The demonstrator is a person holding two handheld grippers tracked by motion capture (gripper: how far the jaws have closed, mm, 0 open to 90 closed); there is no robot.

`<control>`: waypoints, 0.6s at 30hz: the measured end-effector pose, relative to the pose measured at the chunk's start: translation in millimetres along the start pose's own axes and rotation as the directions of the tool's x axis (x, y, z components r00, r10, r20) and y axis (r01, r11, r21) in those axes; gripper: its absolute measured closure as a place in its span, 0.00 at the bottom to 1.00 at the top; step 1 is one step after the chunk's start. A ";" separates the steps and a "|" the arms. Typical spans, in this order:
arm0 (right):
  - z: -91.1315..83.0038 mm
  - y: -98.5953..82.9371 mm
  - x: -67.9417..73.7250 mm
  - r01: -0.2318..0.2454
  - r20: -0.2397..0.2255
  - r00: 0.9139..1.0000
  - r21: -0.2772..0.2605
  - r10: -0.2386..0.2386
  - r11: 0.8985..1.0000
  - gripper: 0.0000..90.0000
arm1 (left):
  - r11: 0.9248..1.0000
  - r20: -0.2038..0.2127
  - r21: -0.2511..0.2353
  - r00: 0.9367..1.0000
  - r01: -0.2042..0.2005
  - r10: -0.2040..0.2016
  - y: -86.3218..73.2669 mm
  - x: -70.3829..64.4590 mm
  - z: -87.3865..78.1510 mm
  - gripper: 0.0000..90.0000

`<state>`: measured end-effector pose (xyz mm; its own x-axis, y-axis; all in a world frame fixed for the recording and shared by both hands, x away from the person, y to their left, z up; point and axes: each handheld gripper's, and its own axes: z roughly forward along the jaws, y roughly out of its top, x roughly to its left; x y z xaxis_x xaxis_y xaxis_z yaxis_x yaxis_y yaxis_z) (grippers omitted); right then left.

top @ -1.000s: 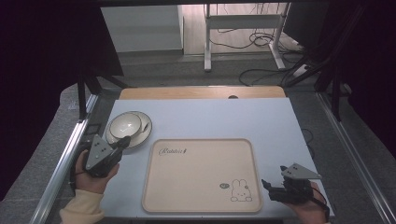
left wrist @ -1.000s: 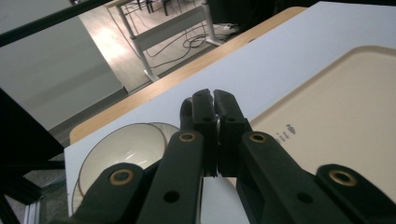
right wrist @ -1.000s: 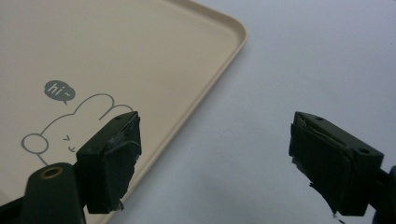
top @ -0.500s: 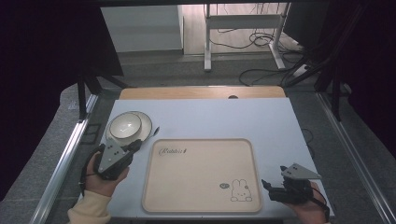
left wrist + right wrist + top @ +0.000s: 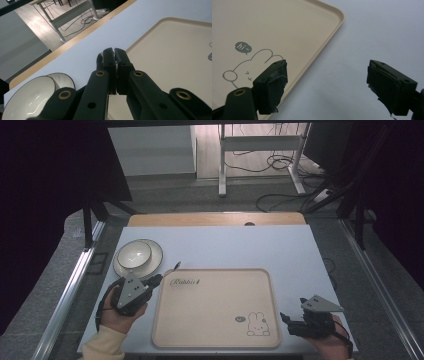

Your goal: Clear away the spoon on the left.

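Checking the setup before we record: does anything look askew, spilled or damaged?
Nothing stands out. The tray lies flat and square on the table, bare, and the bowl sits upright on its plate, unspilled.

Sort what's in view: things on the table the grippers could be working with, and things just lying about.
Likely in play:
- left gripper, jaws shut, beside the tray
- right gripper, jaws open
- beige rabbit tray
- bowl on its plate

Just lying about:
- floor cables
- metal stand
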<state>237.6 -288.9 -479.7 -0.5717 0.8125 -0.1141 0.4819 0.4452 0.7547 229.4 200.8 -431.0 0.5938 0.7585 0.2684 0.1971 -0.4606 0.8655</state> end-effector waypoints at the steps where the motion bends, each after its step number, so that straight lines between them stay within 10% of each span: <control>1: 0.2 0.0 0.0 0.001 0.000 1.000 0.001 -0.001 1.000 0.19 | 1.000 0.003 0.002 1.000 0.000 0.000 0.1 -1.0 0.4 1.00; 18: 1.1 -0.5 0.5 0.004 -0.001 1.000 0.006 -0.004 1.000 0.19 | 0.998 0.044 0.036 0.998 -0.044 0.043 -1.3 -17.5 14.2 1.00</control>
<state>237.8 -288.3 -480.8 -0.5745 0.8102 -0.1166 0.4837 0.4509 0.7501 229.8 181.5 -442.8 0.6355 0.7171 0.2861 0.1985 -0.5099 0.8370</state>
